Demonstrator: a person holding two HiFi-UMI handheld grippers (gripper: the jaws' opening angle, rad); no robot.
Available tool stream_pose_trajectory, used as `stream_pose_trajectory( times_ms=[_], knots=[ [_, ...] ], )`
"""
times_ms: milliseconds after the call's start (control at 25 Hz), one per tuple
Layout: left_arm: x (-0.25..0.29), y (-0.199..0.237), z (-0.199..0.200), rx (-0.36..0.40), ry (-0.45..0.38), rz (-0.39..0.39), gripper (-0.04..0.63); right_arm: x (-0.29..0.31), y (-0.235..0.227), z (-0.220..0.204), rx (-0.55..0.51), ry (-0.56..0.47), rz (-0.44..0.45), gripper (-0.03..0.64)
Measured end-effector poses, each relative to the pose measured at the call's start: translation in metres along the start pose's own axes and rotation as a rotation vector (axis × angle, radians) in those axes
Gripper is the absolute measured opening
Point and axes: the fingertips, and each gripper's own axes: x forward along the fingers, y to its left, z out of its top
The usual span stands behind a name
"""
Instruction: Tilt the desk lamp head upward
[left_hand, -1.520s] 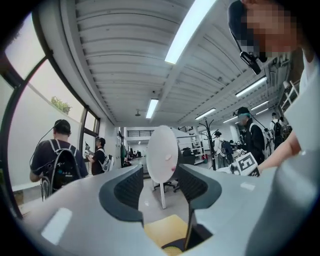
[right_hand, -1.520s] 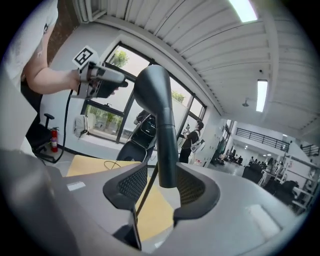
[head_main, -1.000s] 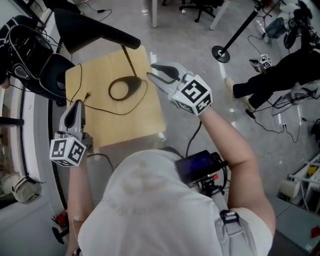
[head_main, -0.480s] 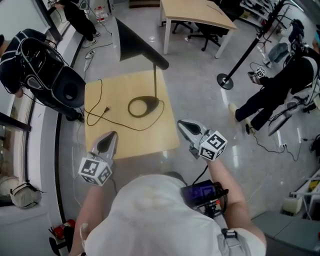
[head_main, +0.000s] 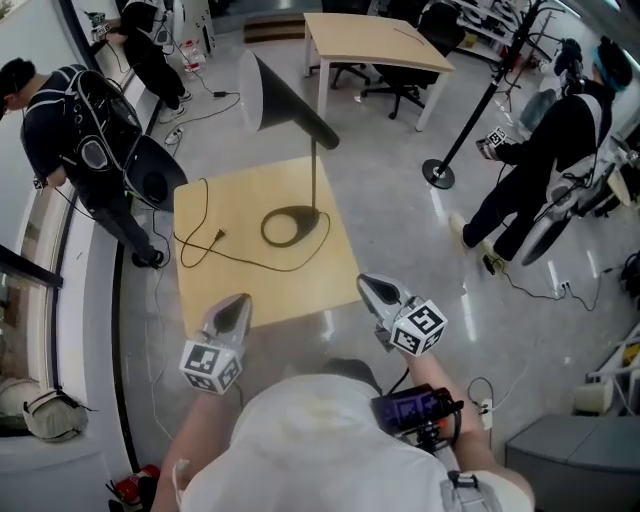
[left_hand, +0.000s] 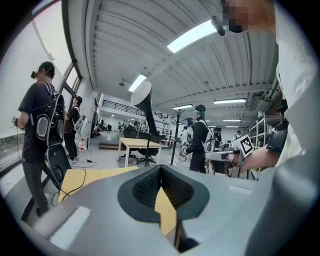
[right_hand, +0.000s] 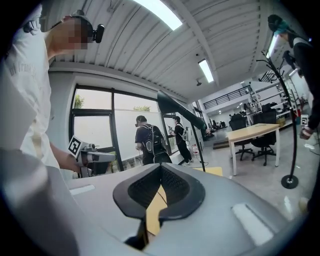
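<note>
A black desk lamp stands on a small wooden table (head_main: 230, 290). Its ring base (head_main: 291, 226) sits near the table's far right, a thin stem (head_main: 315, 175) rises from it, and the cone head (head_main: 272, 96) hangs over the far edge, its pale mouth facing left. The lamp head also shows in the left gripper view (left_hand: 142, 95) and the right gripper view (right_hand: 176, 107). My left gripper (head_main: 238, 301) hovers at the table's near edge, shut and empty. Off the near right corner, my right gripper (head_main: 367, 284) is shut too, holding nothing. Both stay well short of the lamp.
The lamp's cord (head_main: 195, 250) loops over the table's left half, ending in a plug (head_main: 216, 236). A black chair (head_main: 152, 173) and two people with backpacks (head_main: 85, 140) stand left. A larger desk (head_main: 375, 45), a stanchion (head_main: 438, 175) and another person (head_main: 545, 140) are beyond.
My right gripper has pulled back from beside the lamp stem to the table's near right corner and its jaws have shut. The view has drawn back; the left gripper has hardly moved.
</note>
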Motion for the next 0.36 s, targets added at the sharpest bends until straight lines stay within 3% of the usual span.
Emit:
stream_pose_trajectory(
  times_ms=[360],
  knots=[
    [-0.007, -0.015, -0.009, -0.003, 0.002, -0.050, 0.002, -0.013, 0.020, -0.010, 0.002, 0.013, -0.060, 0.014]
  ],
)
